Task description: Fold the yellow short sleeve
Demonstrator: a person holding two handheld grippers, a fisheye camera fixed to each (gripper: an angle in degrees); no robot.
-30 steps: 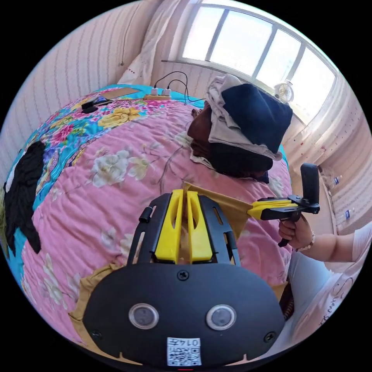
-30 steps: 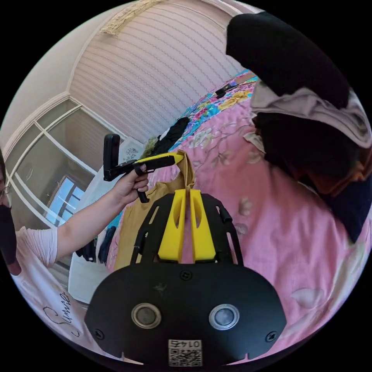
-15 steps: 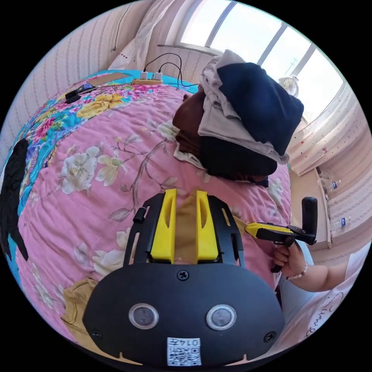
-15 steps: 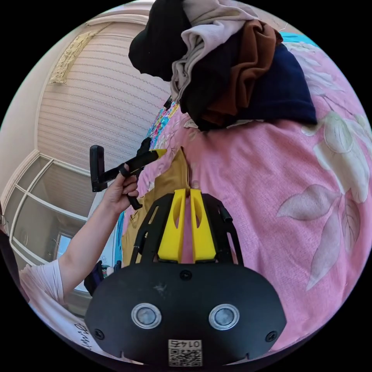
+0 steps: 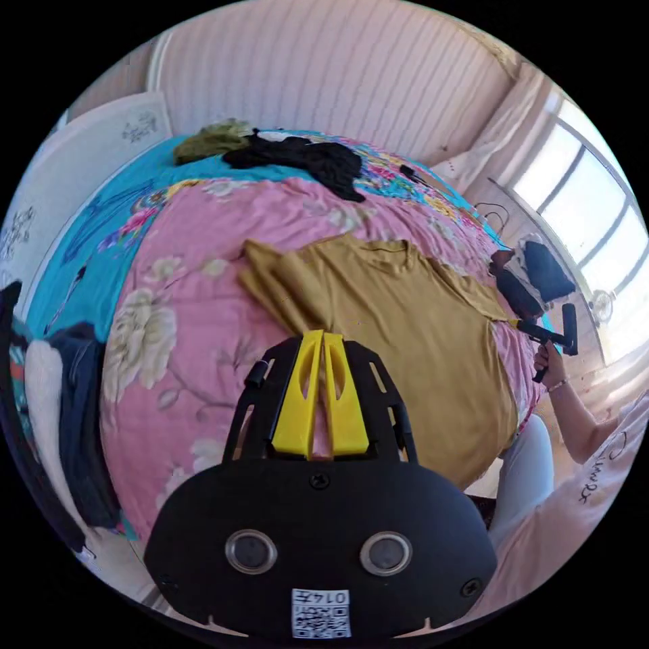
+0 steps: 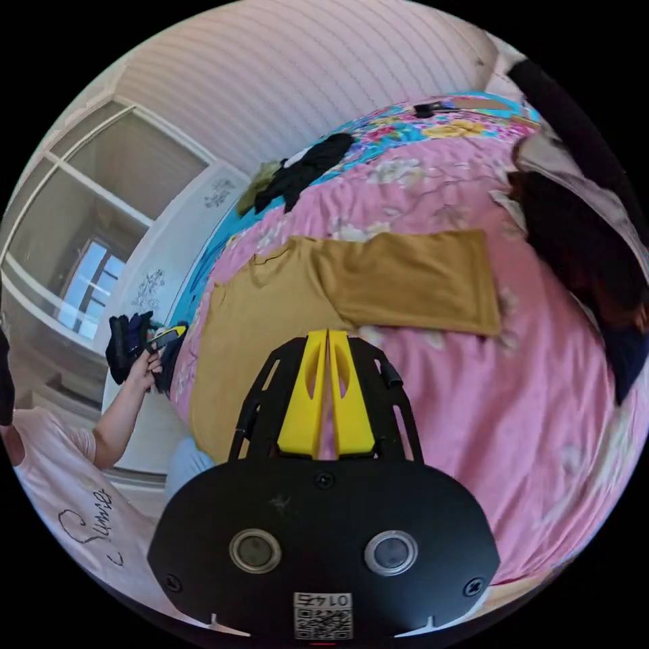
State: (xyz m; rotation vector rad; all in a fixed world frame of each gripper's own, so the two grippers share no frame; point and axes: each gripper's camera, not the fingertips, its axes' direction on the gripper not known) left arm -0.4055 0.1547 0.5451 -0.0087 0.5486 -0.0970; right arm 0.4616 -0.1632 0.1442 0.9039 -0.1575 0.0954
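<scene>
The yellow short-sleeve shirt [image 5: 405, 318] lies spread flat on the pink floral quilt [image 5: 203, 324], collar toward the far side and hem hanging over the near bed edge. Its left sleeve is bunched in folds. My left gripper [image 5: 323, 336] hovers back from the shirt, jaws shut with nothing between them. In the right gripper view the shirt [image 6: 405, 277] stretches as a flat band toward the clothes pile, and my right gripper [image 6: 328, 332] is shut and empty above its edge. The right gripper [image 5: 524, 326] also appears beside the shirt's right sleeve tip. A hand holds the left gripper [image 6: 167, 332] off the bed.
A pile of dark, brown and grey clothes [image 5: 527, 274] sits by the shirt's right sleeve. A black garment [image 5: 304, 157] and an olive one [image 5: 209, 138] lie at the bed's far end. Dark clothes [image 5: 74, 405] hang at the left. The person [image 5: 595, 460] stands at the bed's near edge.
Both grippers held the shirt's edge a second ago. The left opened, both let go and drew back, and the shirt now lies flat on the quilt.
</scene>
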